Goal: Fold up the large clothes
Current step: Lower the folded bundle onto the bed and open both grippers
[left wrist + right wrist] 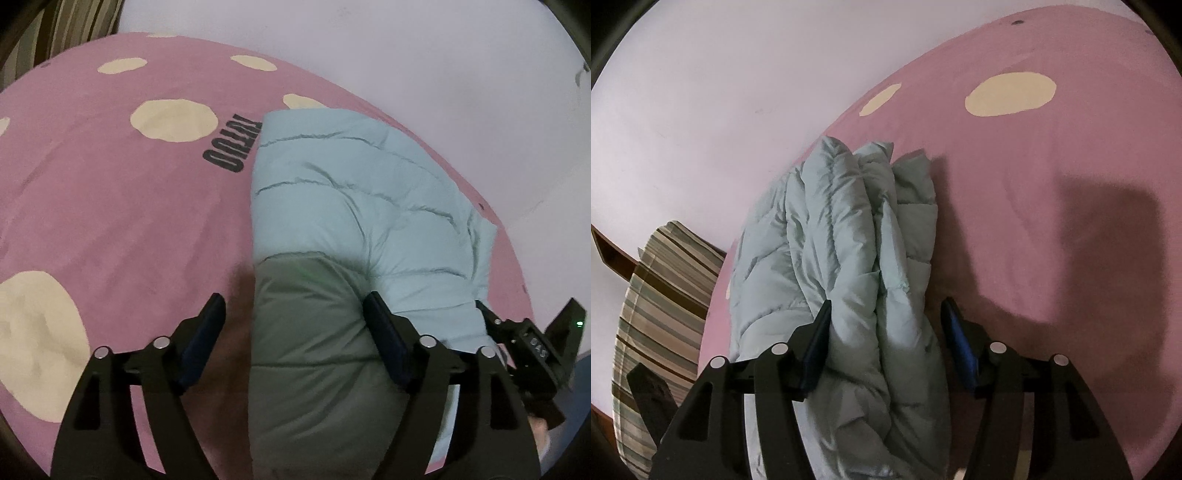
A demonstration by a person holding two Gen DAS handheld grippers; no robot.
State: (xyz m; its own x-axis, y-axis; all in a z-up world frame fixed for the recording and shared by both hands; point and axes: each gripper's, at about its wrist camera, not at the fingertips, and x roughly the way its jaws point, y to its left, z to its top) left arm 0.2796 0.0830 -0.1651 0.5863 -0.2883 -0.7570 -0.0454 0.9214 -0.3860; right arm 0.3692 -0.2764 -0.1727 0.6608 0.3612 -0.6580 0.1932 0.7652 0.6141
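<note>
Lay folded into a thick bundle on the pink bedsheet with cream spots (110, 206), near the wall: one pale blue quilted puffer jacket (354, 206). Hovered over its near end with jaws spread wide, gripping nothing: the left gripper (295, 332). Straddled the stacked layers at the other end, jaws likewise apart, unclamped: the right gripper (886, 332). Probably best done by pressing the puffy layers flat and squaring the edges before letting go. Counted: one jacket, two grippers, one striped pillow (661, 295).

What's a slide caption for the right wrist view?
Open right gripper straddles a folded pale-blue quilted puffer jacket on a pink cream-spotted bedsheet.
</note>
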